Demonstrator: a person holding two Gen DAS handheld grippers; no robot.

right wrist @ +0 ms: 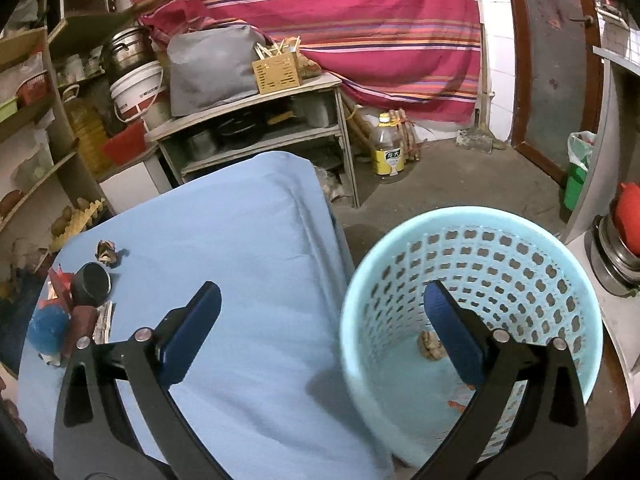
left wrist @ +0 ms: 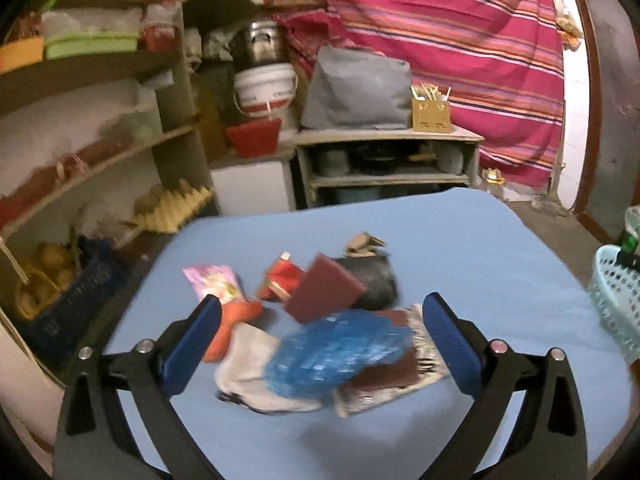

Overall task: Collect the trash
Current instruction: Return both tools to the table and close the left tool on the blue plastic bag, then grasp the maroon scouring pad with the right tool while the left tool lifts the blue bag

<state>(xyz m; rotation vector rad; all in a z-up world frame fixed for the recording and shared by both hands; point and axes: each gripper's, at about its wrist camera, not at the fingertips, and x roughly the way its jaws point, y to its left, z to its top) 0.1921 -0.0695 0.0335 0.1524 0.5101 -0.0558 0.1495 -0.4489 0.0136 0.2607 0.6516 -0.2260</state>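
A heap of trash lies on the blue-covered table: a crinkled blue plastic bag, a maroon card, a black round container, red scraps, a pink wrapper and a crumpled brown paper. My left gripper hovers open just above the near side of the heap, holding nothing. My right gripper is open and empty, straddling the table edge and the rim of the light blue basket. A crumpled brown wad and red bits lie in the basket.
Wooden shelves with food and boxes stand at the left. A low grey rack with a grey bag and a bamboo holder sits behind the table. A striped red cloth hangs at the back. An oil bottle stands on the floor.
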